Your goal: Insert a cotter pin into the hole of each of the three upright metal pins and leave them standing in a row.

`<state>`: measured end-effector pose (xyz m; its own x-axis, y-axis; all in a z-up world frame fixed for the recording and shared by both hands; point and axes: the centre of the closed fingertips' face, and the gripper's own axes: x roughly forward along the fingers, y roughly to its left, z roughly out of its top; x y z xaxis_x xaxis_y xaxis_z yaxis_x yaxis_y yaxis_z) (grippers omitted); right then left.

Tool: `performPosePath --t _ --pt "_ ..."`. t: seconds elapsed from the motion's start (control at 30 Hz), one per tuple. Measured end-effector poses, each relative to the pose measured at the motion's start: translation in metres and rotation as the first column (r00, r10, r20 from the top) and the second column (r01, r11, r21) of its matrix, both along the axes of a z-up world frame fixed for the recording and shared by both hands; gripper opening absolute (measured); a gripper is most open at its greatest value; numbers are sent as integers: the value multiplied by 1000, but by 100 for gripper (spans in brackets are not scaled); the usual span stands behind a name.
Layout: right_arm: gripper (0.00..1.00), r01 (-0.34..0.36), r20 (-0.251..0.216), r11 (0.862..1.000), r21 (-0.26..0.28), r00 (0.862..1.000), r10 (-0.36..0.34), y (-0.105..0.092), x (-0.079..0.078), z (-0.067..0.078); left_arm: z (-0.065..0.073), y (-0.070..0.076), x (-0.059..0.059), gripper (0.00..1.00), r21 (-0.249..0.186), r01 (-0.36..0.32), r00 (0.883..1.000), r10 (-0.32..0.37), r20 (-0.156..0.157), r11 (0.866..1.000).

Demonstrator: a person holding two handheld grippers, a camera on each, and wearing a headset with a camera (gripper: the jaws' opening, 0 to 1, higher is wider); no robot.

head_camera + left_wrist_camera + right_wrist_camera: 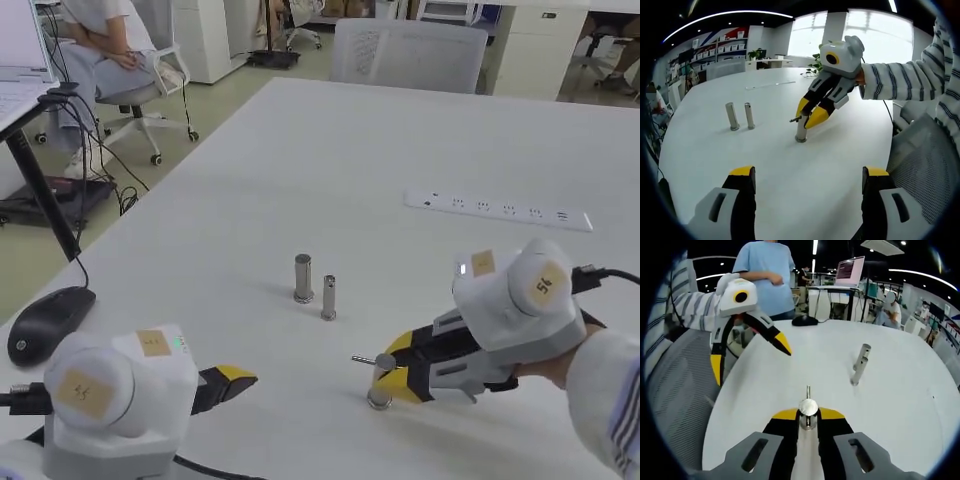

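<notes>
Counting three metal pins on the smooth white counter [300, 150], all round, shiny and grey, all standing upright. Finding the third pin [380, 388] at the near right, sitting between the yellow-tipped jaws of the right gripper [393, 372] and getting squeezed on both sides by them. Seeing one cotter pin [362, 359], a thin straight metal stick, poking out sideways just under the round top of that pin. Finding the thick pin [303, 278] and the thin pin [328, 298] just beside each other near the middle of the counter, well apart from the third pin, each with a slightly wider foot at the bottom. Holding the left gripper [808, 175] low at the near left, jaws wide apart, gripping nothing. Spotting one long flat white power strip [498, 209] lying farther back on the right, one rounded black mouse [48, 320] near the left edge, one grey chair [408, 55] at the far side, and one person [100, 40] sitting past the left edge. Seeing nothing standing between the grippers and the pins.
</notes>
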<state>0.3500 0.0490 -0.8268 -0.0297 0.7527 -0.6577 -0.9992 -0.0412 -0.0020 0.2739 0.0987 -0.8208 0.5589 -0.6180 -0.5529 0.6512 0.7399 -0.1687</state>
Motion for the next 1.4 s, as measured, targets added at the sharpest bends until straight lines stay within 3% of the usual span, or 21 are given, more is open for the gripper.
performPosePath --t 0.47,0.77,0.9,1.4 --pt "21 20 -12 1000 1 1000 -20 -3 -2 -2 1 0 0 89 2 2 1000 -2 -1 1000" --pt "25 57 -23 997 44 998 -56 -7 -2 10 3 1 0 89 4 6 1000 -6 -3 1000" --pt "25 76 -32 995 62 997 -75 -10 -6 15 3 2 1 89 -20 -11 1000 11 -11 1000" --pt "39 207 -24 971 122 978 -206 -45 -21 36 7 1 2 90 -13 6 1000 -6 -3 1000"
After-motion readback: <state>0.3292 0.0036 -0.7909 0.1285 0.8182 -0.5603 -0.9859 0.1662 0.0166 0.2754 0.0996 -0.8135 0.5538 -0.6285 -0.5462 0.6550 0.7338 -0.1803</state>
